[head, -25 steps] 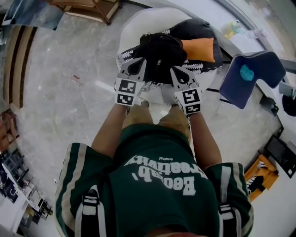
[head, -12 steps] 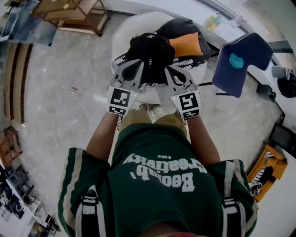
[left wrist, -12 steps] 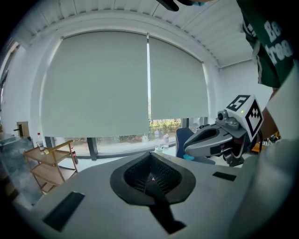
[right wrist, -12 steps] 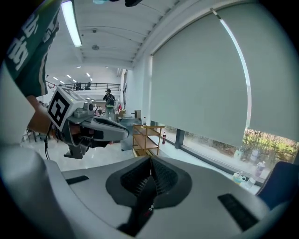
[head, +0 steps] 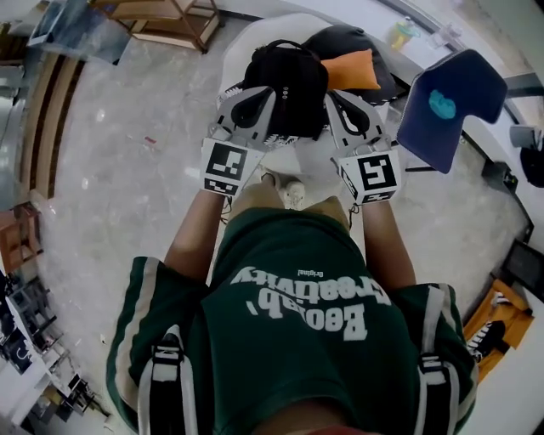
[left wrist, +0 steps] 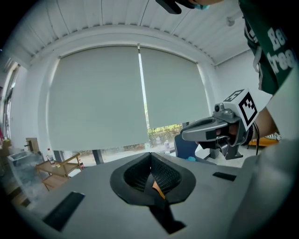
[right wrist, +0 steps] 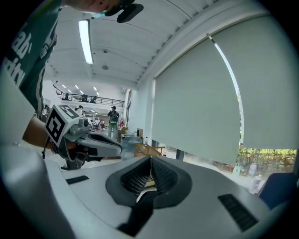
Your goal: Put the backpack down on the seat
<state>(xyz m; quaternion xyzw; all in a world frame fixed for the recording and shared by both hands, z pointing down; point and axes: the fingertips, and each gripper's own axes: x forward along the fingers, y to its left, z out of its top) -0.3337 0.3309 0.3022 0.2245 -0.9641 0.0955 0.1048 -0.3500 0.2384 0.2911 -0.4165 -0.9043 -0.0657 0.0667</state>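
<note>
The black backpack (head: 287, 78) hangs between my two grippers, lifted above the round white seat (head: 248, 36). My left gripper (head: 262, 92) is shut at its left side and my right gripper (head: 338, 95) is shut at its right side. In the left gripper view the pads (left wrist: 161, 173) are pressed together with a dark strip running down out of them. The right gripper view shows its pads (right wrist: 139, 178) closed the same way. Each gripper also shows in the other's view, level beside it. The backpack itself is below both gripper views.
An orange cushion (head: 353, 70) and a dark cushion (head: 340, 41) lie on the far part of the seat. A blue chair (head: 446, 95) stands to the right and a wooden frame (head: 166, 21) at the far left. Marble floor surrounds the seat. My feet (head: 285, 189) are at its near edge.
Both grippers have risen with the backpack held between them. It now covers the patterned cushion that showed under it earlier.
</note>
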